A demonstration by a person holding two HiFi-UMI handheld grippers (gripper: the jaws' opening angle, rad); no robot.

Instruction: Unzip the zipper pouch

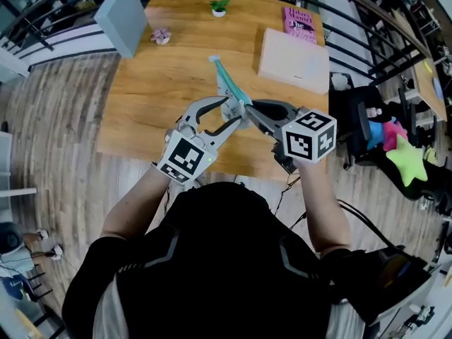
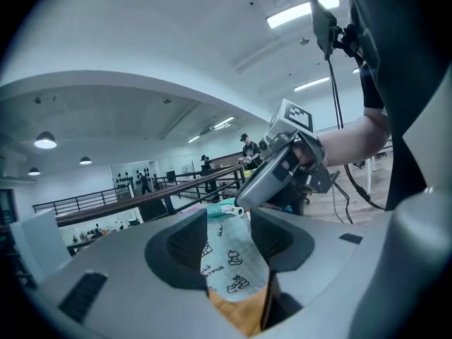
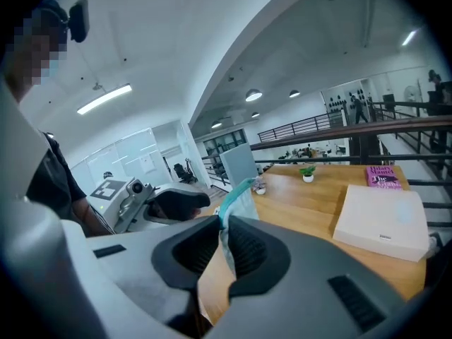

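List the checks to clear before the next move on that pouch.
1. Right tool clamped on the zipper pouch: ok.
2. Left tool gripping the pouch: cannot tell; the pouch sits between jaws that stand apart.
3. Teal zipper open or closed: cannot tell.
4. Pouch held up off the table: ok.
5. White box and pink book away from the pouch: ok.

Wooden bench [image 1: 162, 97], things along its far edge.
Grey board [image 1: 123, 16] at the left corner, pink flower [image 1: 160, 36], small potted plant [image 1: 219, 7], pink book [image 1: 299, 24], white box [image 1: 294, 61] just beside the book.
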